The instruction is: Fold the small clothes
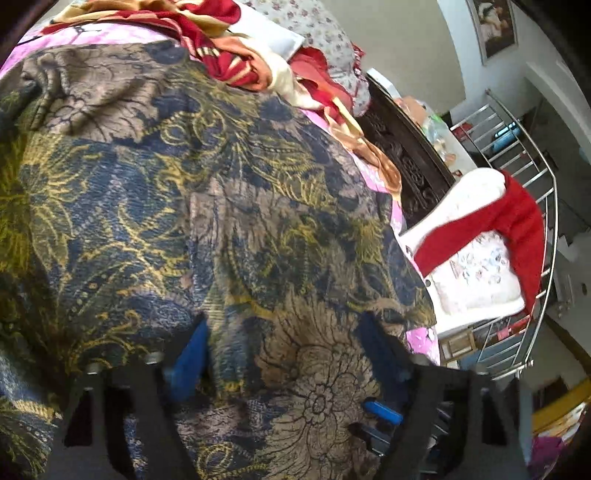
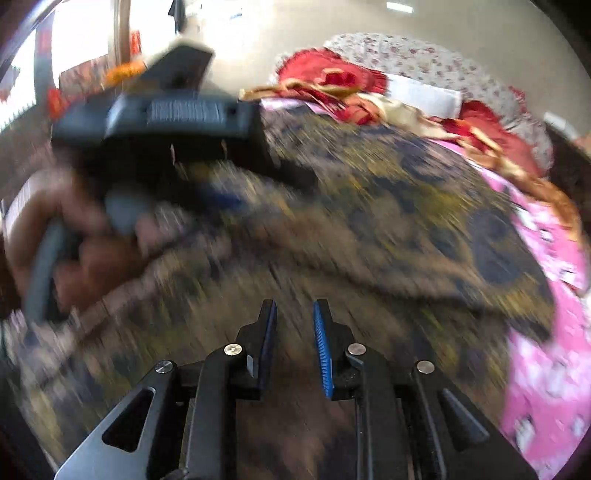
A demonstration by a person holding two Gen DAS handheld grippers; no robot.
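Observation:
A large patterned cloth (image 1: 192, 192) in dark blue, gold and brown lies spread over the bed and fills most of the left wrist view. My left gripper (image 1: 284, 325) reaches into it at the near edge. Its blue-padded fingers (image 1: 190, 354) stand well apart, a raised part of the cloth lies between them, and no firm pinch shows. In the blurred right wrist view, my right gripper (image 2: 295, 306) hovers over the same cloth (image 2: 369, 206). Its jaws are a narrow gap apart with nothing between them. A hand (image 2: 81, 254) holds the left tool at the upper left.
A pink printed sheet (image 2: 546, 362) shows at the bed's right edge. Red and gold cloths (image 1: 229, 48) and a floral pillow (image 1: 325, 33) are heaped at the far end. Beyond a dark carved board (image 1: 406, 158) are a white seat with a red cloth (image 1: 513, 218) and a metal railing (image 1: 543, 173).

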